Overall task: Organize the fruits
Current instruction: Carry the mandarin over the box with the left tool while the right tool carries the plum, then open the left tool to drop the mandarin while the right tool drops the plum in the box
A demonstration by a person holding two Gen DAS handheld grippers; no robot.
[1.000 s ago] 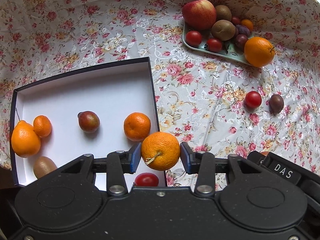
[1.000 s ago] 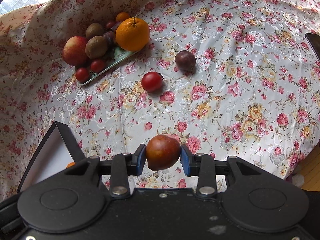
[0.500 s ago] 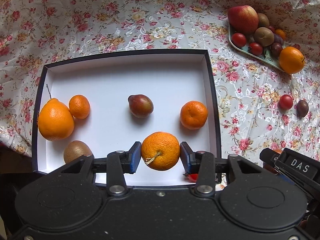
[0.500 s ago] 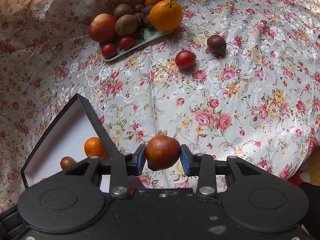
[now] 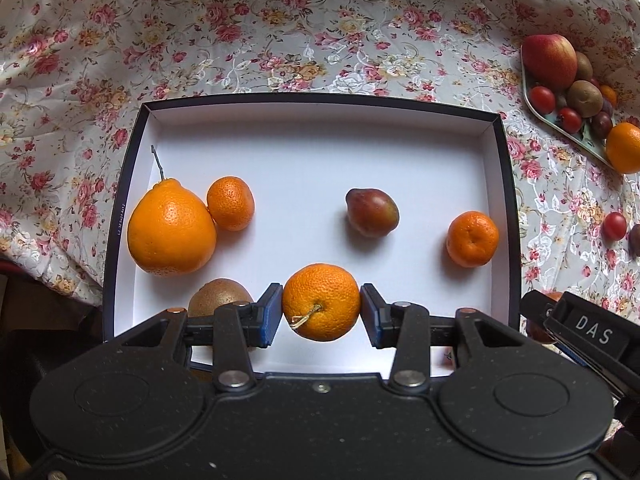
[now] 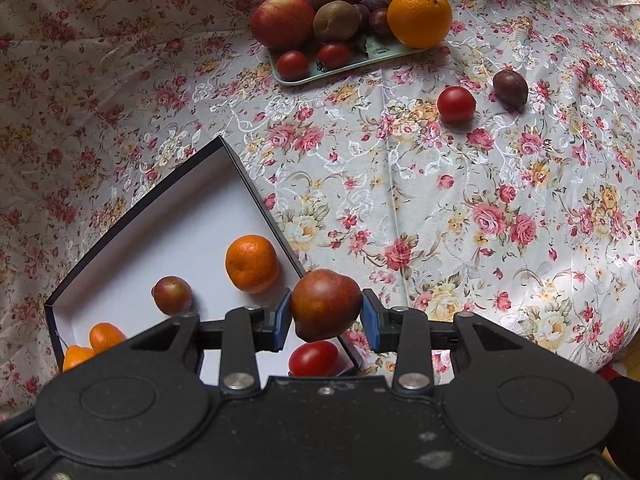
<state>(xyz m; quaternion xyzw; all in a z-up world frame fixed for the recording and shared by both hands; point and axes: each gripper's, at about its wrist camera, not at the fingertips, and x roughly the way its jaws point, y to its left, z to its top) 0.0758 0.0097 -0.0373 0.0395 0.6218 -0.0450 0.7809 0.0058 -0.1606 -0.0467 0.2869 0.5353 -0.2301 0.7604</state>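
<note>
Now swung further over the box (image 5: 505, 168) than half a second ago, with the whole white floor in the left wrist view and the tray (image 5: 560, 126) pushed out to the right edge. Left gripper (image 5: 321, 313) clamped on a stemmed mandarin (image 5: 321, 307), blue pads touching both sides, above the box's near part. Inside the box: large orange (image 5: 171, 229) touching a small mandarin (image 5: 231, 203), a reddish plum (image 5: 372, 212) near the middle, another mandarin (image 5: 472, 239) by the right wall, a kiwi (image 5: 218, 297) partly hidden behind the left finger. Right gripper (image 6: 326, 316) closed on a dark red plum (image 6: 325, 303), above the box's near right corner, with a cherry tomato (image 6: 314, 358) just under it. Out on the floral cloth (image 6: 440, 200): a loose tomato (image 6: 456, 104) and a dark plum (image 6: 510, 87) near each other, apart from the tray piled with an apple (image 6: 283, 19), kiwis, tomatoes and an orange (image 6: 419, 13).
</note>
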